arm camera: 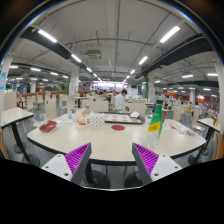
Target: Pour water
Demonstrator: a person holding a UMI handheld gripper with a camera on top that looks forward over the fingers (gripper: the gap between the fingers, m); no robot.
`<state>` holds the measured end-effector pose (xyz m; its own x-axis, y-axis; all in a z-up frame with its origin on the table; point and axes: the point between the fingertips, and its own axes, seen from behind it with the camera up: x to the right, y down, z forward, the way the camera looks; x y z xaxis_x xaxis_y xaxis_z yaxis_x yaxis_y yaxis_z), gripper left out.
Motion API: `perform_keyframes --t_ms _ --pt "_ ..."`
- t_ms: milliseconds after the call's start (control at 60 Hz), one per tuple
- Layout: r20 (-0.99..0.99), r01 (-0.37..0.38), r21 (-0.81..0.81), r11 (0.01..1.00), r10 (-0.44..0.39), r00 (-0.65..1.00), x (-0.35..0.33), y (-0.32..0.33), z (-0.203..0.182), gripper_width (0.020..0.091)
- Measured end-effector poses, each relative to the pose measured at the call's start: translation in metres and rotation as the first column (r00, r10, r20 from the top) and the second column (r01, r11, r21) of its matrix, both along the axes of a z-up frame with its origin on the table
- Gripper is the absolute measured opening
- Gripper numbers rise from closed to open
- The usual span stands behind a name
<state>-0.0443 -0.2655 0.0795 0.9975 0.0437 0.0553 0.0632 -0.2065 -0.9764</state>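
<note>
The two-finger gripper (110, 160) was held high above the near edge of a round white table (105, 143), its fingers spread well apart with nothing between them; the purple ribbed pads (76, 156) showed on the inner faces, one to the left and one to the right. Nothing touched either finger. On the far left of the table lay a red object (47, 126), too small to name; near the middle stood a pale, whitish container (96, 120), and just right of it a flat red disc (119, 127) lay on the tabletop. Toward the right edge stood a tall green-and-yellow carton-like object (155, 121) — upright, well apart from the fingers. Which of these held the water could not be told; all lay well beyond the fingertips. Further off, a person in white (120, 100) stood among more tables in a large hall — long ceiling strip lights (47, 36) ran overhead.
</note>
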Motion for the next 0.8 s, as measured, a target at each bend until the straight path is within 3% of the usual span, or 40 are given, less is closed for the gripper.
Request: perform_keyframes --t_ms 133,217,500,717,783,800 --pt "-0.033 0.016 -0.012 1.0 -0.016 0.999 0.002 -0.015 0.007 0.0837" --pt "-0.042 0.031 -0.018 0.999 -0.032 0.999 0.037 -0.013 0.011 0.0837" --pt "-0.023 0.205 -0.001 0.979 -0.205 0.979 0.162 0.062 0.024 0.0842" --pt "-0.062 0.178 -0.067 0.982 -0.182 0.981 0.182 0.15 0.005 0.0842" --pt "-0.055 0.184 -0.069 0.981 -0.188 0.981 0.186 0.172 -0.002 0.0789" --pt "-0.055 0.191 -0.08 0.978 -0.195 0.979 0.188 0.176 -0.007 0.0723"
